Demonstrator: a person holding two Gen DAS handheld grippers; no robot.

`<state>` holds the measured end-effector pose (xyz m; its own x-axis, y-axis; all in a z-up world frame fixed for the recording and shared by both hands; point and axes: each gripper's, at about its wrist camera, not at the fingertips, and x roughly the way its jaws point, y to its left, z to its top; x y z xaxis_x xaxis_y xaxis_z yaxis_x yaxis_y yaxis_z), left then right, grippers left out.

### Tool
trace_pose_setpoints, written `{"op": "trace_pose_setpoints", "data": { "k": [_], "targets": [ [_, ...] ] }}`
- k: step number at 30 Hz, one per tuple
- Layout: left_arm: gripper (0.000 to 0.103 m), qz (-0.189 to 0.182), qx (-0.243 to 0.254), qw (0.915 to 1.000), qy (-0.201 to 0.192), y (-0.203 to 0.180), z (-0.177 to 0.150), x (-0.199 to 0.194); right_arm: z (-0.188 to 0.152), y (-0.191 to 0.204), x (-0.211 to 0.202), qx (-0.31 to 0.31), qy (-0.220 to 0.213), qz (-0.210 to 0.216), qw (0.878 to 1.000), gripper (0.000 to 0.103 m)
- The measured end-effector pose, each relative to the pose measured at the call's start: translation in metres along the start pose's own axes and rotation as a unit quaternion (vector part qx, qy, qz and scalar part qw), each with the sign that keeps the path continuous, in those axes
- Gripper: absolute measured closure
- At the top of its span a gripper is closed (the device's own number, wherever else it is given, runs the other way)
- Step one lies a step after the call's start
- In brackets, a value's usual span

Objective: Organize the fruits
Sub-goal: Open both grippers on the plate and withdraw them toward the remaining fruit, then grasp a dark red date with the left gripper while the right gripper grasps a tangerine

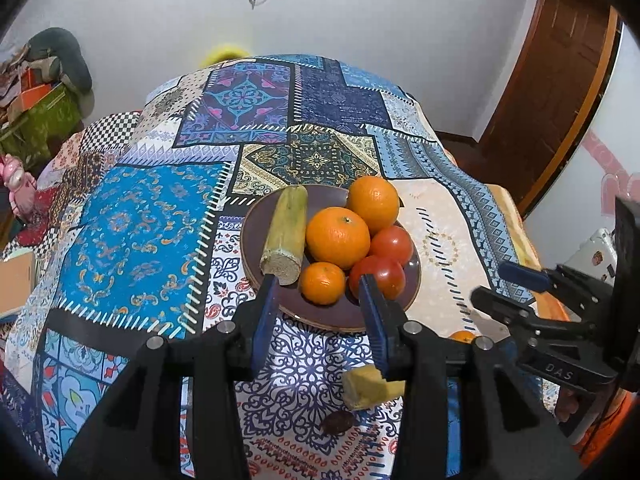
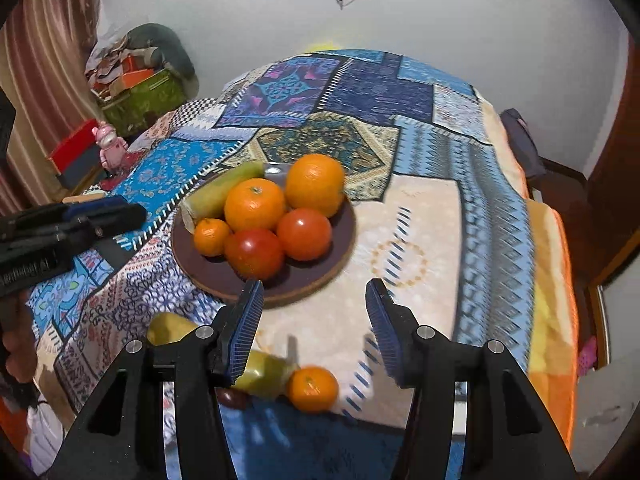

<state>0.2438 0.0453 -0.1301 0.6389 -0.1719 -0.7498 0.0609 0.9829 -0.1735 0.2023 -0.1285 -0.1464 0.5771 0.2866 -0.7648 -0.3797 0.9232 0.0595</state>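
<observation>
A brown plate [image 1: 320,316] [image 2: 320,264] carries a cut sugarcane piece [image 1: 286,232], two big oranges [image 1: 338,236] [image 1: 374,202], a small mandarin [image 1: 322,282] and two tomatoes [image 1: 380,276] [image 1: 392,244]. My left gripper [image 1: 318,284] hovers over the plate's near rim, open and holding nothing. My right gripper [image 2: 314,286] is open and empty over the cream cloth just in front of the plate. On the cloth below them lie a second sugarcane piece [image 2: 260,376] [image 1: 368,386], a loose mandarin [image 2: 312,388] and a dark brown date-like fruit [image 1: 338,424].
A patchwork tablecloth [image 1: 152,220] covers the table. Boxes and clutter [image 2: 136,88] stand at the back left, and a pink figurine [image 2: 110,146] stands beside the table. A wooden door [image 1: 560,80] is at the right. A hand [image 2: 16,344] shows at the left edge.
</observation>
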Motion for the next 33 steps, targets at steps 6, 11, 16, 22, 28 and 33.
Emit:
{"op": "trace_pose_setpoints", "data": {
  "k": [6, 11, 16, 22, 28, 33],
  "targets": [
    [0.059, 0.011, -0.004, 0.9998, 0.017, 0.008, -0.019, -0.004, -0.019, -0.014, -0.004, 0.017, 0.017, -0.005, 1.0, 0.053],
    [0.059, 0.016, -0.013, 0.9987, 0.046, 0.015, -0.048, -0.004, -0.041, -0.019, 0.0, 0.023, 0.044, -0.005, 0.999, 0.053],
    [0.059, 0.013, -0.021, 0.9969, 0.075, 0.019, -0.074, -0.002, -0.058, -0.016, 0.004, 0.023, 0.07, 0.003, 0.997, 0.053],
    [0.059, 0.003, -0.006, 0.9962, 0.087, 0.007, -0.09, -0.001, -0.065, -0.013, 0.01, 0.021, 0.08, 0.013, 0.996, 0.053],
    [0.059, -0.003, 0.016, 0.995, 0.098, -0.012, -0.094, 0.012, -0.061, -0.008, 0.019, 0.015, 0.083, 0.02, 0.996, 0.053],
    [0.059, -0.004, 0.02, 0.9952, 0.096, -0.018, -0.092, 0.022, -0.059, -0.007, 0.031, 0.014, 0.089, 0.017, 0.996, 0.053]
  ]
}}
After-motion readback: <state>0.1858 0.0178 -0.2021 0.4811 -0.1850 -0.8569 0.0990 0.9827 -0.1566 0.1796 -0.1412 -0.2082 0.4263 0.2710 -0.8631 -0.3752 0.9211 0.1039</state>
